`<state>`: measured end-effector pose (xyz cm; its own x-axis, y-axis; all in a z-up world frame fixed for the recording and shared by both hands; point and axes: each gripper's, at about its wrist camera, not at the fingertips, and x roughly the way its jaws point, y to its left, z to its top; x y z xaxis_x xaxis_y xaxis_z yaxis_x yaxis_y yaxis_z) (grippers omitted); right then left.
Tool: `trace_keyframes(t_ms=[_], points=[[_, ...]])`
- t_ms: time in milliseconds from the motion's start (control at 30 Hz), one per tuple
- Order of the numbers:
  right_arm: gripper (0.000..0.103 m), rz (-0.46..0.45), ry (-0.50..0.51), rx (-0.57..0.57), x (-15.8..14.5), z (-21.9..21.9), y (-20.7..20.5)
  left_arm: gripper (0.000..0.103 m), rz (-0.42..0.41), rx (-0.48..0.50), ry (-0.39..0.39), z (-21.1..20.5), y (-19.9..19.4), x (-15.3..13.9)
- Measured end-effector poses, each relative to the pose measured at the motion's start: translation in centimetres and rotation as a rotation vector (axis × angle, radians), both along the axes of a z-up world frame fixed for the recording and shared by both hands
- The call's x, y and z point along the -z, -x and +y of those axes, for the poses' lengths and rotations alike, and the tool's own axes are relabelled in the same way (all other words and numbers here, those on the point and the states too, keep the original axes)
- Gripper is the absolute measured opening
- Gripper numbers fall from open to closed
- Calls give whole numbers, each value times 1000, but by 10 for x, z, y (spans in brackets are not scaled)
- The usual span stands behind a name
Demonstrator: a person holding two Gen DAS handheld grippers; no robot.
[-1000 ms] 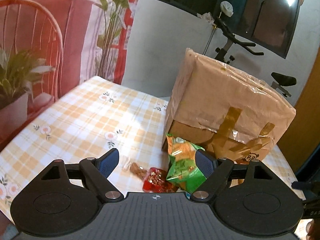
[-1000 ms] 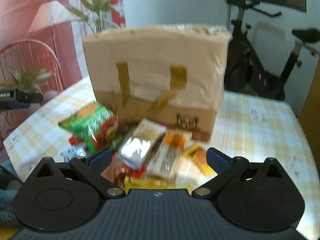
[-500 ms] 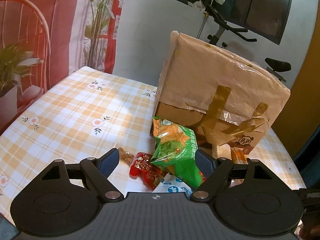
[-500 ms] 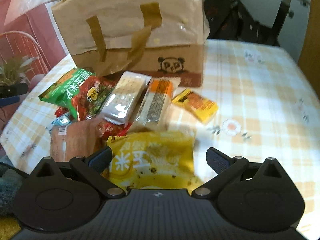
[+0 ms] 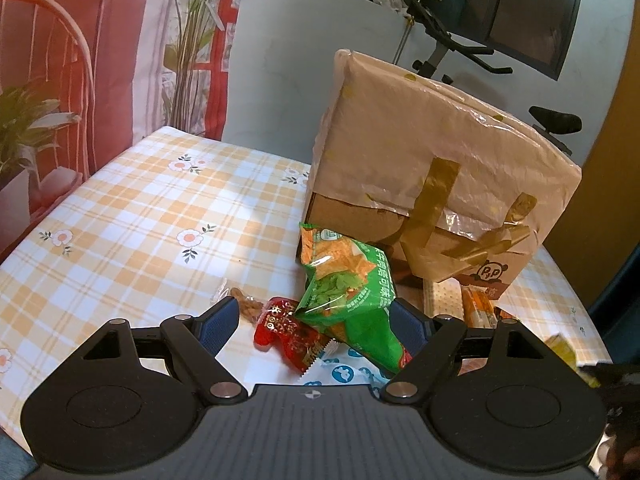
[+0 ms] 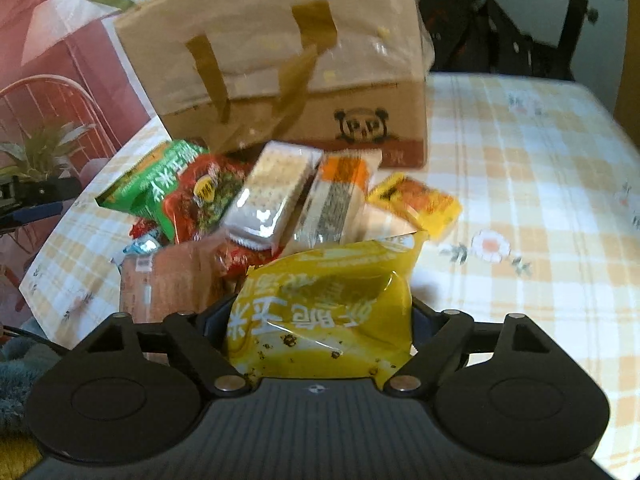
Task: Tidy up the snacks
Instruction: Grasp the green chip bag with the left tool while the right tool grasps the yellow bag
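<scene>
Right wrist view showed the right gripper (image 6: 322,316) had just been closing, its jaws pressed on the yellow snack bag (image 6: 320,304) before the brown bag (image 6: 280,60). The left gripper (image 5: 310,318) stood apart over the green snack bag (image 5: 346,292).

Both wrist cameras look steeply down, close over the snack pile (image 5: 344,300), sharing the brown bag (image 6: 280,64) from opposite sides.
</scene>
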<state>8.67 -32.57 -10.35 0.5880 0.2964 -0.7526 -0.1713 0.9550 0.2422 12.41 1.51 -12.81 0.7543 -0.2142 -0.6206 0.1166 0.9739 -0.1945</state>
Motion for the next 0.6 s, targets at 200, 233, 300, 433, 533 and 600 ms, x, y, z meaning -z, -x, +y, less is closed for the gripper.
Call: trace_keyframes(t_ms=[200, 233, 300, 433, 533, 600], points=[[83, -94, 6, -14, -23, -1, -1, 84, 9, 4, 6, 1, -3, 2], [83, -105, 3, -15, -25, -2, -3, 84, 10, 5, 8, 1, -3, 2], [83, -124, -4, -22, -29, -1, -9, 84, 16, 12, 13, 1, -4, 3], [83, -161, -11, -28, -32, 5, -16, 84, 28, 27, 20, 1, -5, 6], [83, -180, -23, -35, -31, 12, -21, 84, 35, 26, 30, 2, -8, 8], [83, -192, -23, -36, -31, 15, -25, 84, 40, 26, 34, 3, -9, 9]])
